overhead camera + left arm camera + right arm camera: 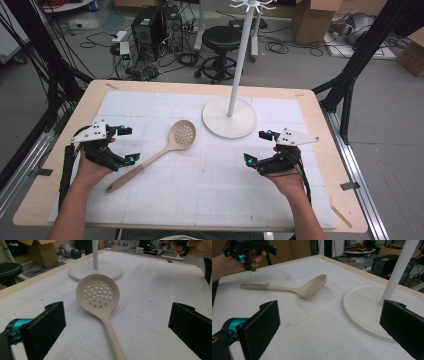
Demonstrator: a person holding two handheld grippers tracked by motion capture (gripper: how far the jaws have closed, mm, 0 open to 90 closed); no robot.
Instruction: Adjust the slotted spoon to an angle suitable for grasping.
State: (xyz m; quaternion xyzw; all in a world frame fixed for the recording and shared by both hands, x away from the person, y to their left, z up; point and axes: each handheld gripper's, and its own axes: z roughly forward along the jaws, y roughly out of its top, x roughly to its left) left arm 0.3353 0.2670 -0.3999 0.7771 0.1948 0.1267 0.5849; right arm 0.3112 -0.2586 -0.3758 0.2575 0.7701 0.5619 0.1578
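Left claw (123, 145) sits at nine o'clock on the desk (320, 120), jaws spread wide, nothing between them. In the left gripper view those two black jaws frame the slotted spoon (98, 296) dead ahead, bowl up and away, handle running back toward the camera between the jaws without touching either. The left hand (89, 170) wraps the gripper from below.

Right claw (260, 148) mirrors it at three o'clock, jaws also spread, holding nothing. From the right gripper view, the jaws open onto bare mat, the round white base (364, 307) of the stand just beside the far jaw, and the spoon lying farther off with the other gripper above its handle end. The right hand (287, 177) grips from behind.

Moving outward: the spoon lies flat near the desk's centre, bowl pointing to one o'clock, handle tip toward seven o'clock, close to the left claw. The white stand (229, 116) rises at twelve o'clock, its pole (241, 55) going up out of the base.

Room to move: the white gridded mat (210, 185) is bare between the two claws and all along the six o'clock side. A wooden border shows around the mat, widest on the right edge.

The count: two claws, one spoon, one stand, one mat.
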